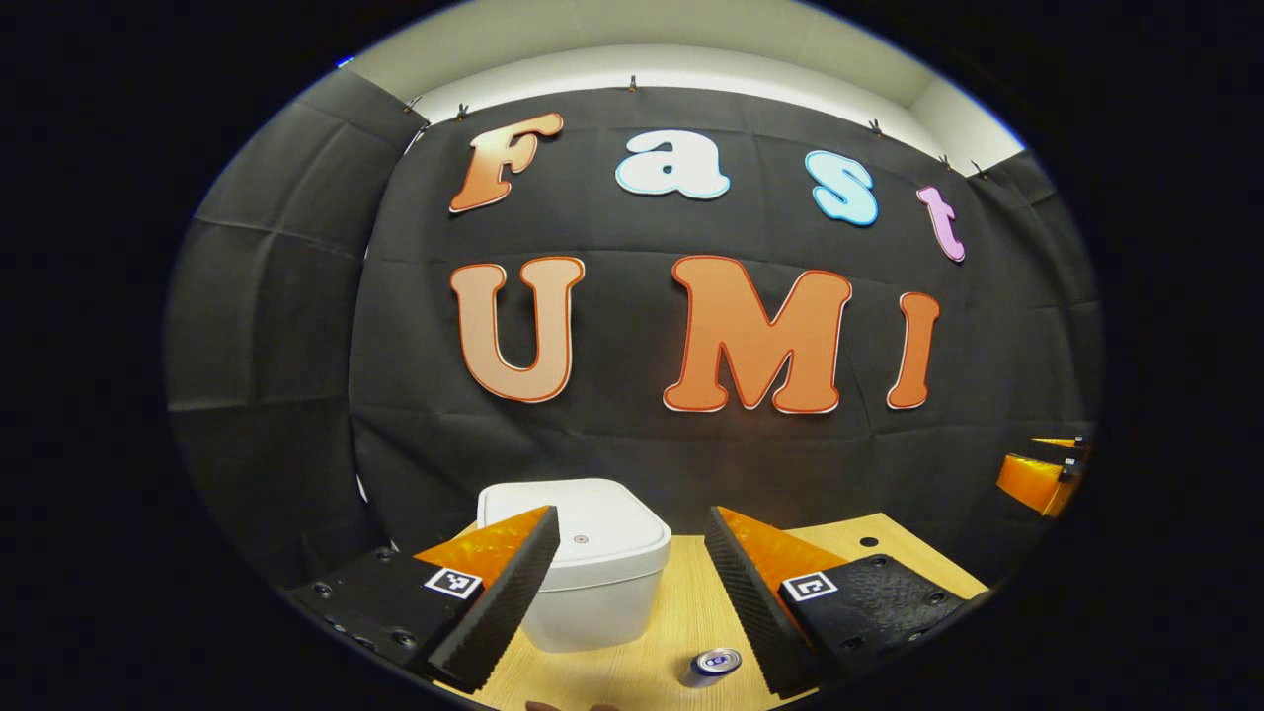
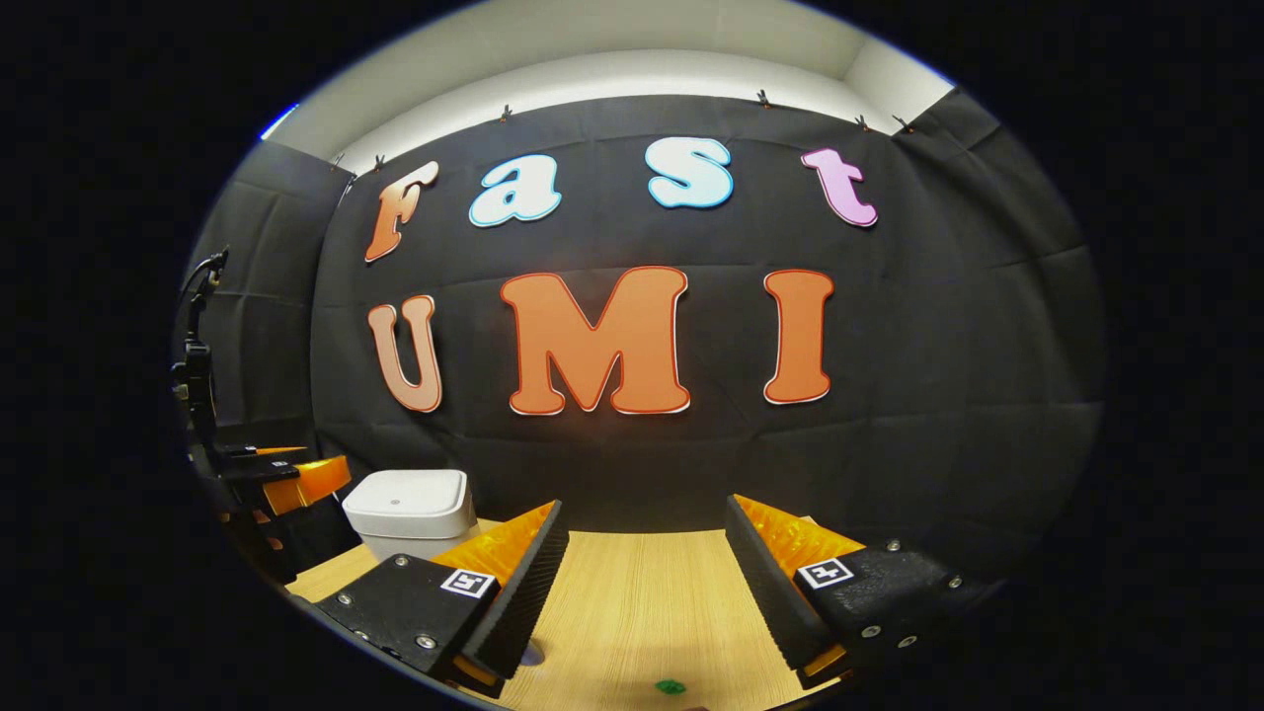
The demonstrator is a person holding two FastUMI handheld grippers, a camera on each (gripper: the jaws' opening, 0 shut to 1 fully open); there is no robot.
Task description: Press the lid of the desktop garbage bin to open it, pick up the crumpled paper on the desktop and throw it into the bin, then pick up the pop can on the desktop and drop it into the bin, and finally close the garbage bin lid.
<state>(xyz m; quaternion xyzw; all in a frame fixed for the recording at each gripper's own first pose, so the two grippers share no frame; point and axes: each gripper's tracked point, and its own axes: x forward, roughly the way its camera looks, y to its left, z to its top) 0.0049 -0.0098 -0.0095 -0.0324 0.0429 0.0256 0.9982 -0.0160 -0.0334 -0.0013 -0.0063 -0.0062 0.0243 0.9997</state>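
Observation:
A white desktop bin (image 1: 592,568) with its lid down stands on the wooden table (image 1: 681,632), partly behind my left gripper's near finger. My left gripper (image 1: 632,583) is open, held above the table, nothing between its fingers. A pop can (image 1: 710,667) lies on its side near the front, just inside the other finger. In the right gripper view the same bin (image 2: 407,512) stands at the far left with its lid shut, and the left gripper (image 2: 286,484) shows beside it. My right gripper (image 2: 642,583) is open over bare table (image 2: 642,602).
The black cloth wall rises right behind the table's far edge. A small green spot (image 2: 671,685) lies on the wood near the front in the right gripper view. The right gripper (image 1: 1042,474) shows at the far right of the left gripper view.

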